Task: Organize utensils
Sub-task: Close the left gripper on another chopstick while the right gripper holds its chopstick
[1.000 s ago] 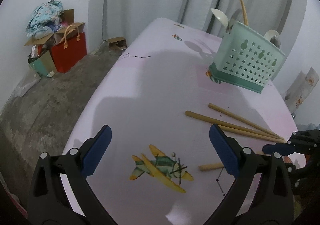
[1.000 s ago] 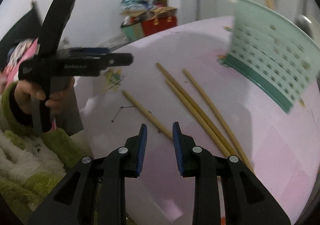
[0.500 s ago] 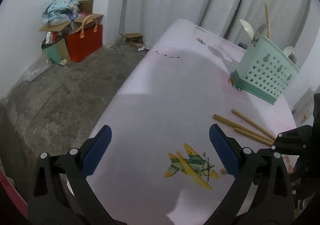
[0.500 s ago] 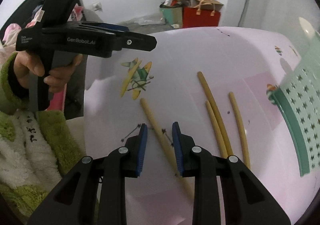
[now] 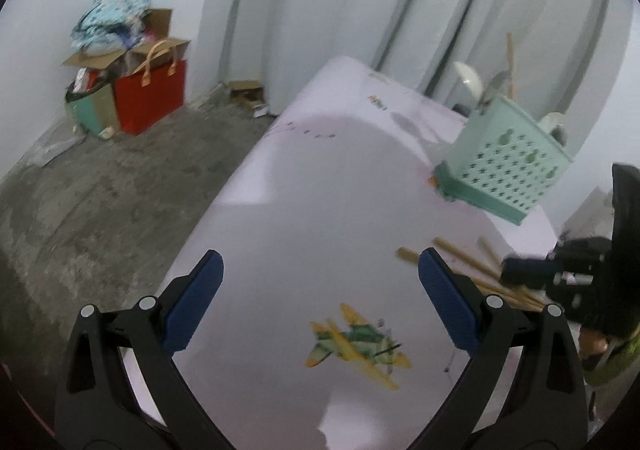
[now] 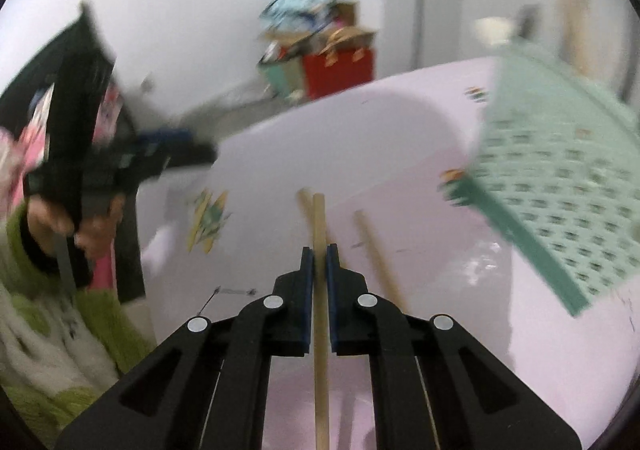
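My right gripper (image 6: 319,250) has its jaws closing tight on one bamboo chopstick (image 6: 319,218), and the pads press both its sides. The stick runs back under the camera, its far end raised off the pink table (image 6: 420,154). Two more chopsticks (image 6: 374,254) lie on the table beyond. The mint perforated utensil caddy (image 6: 560,178) stands to the right, blurred. My left gripper (image 5: 320,256) hovers open over the table with nothing between its fingers. In the left wrist view the caddy (image 5: 508,166) holds white spoons (image 5: 468,78) and an upright chopstick (image 5: 510,62). The loose chopsticks (image 5: 468,258) lie by the right gripper (image 5: 516,270).
An airplane print (image 5: 360,342) marks the tablecloth near the front edge. A red bag (image 5: 150,94) and cardboard boxes sit on the concrete floor (image 5: 100,210) at the far left. Grey curtains (image 5: 400,2) hang behind the table. A person's hand (image 6: 60,226) in a green sleeve grips the left tool.
My right gripper has shut on a chopstick that lay between its jaws and lifted it, swinging toward the caddy. The left gripper stays open and has barely moved.
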Tool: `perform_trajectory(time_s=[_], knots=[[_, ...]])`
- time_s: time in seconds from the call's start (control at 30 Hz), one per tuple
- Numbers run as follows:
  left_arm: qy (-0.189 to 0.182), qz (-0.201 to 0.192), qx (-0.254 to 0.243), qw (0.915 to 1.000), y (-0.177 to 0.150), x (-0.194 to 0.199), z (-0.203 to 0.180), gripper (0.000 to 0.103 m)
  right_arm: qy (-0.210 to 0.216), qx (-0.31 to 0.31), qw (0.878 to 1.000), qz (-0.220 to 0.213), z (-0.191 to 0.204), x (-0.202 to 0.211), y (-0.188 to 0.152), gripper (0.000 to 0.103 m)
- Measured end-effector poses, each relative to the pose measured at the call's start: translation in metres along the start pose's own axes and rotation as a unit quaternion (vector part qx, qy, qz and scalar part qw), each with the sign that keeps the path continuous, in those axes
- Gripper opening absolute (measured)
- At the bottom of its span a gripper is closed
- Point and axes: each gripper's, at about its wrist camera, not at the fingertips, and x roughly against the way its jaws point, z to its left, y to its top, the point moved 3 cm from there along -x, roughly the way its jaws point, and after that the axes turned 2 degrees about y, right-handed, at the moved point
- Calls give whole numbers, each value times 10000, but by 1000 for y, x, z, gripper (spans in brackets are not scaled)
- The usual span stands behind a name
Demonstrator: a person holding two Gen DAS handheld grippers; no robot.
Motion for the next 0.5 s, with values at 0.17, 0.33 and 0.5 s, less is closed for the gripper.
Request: perform_trajectory(time_s=[0.17,0.33,0.5], knots=[[-464,-265,-542,9971,4,4,-34,94,-285,-949,9917,-823,-36,47,0,7],[-1018,-261,-1359,9851,5,-3,-82,75,-583,-1812,9687,-1592,-63,98,-22,7],[-1665,-58,-2443,9553,3,-18,-134,52,-740,-2476,9459,-1964,-85,127,-51,7]])
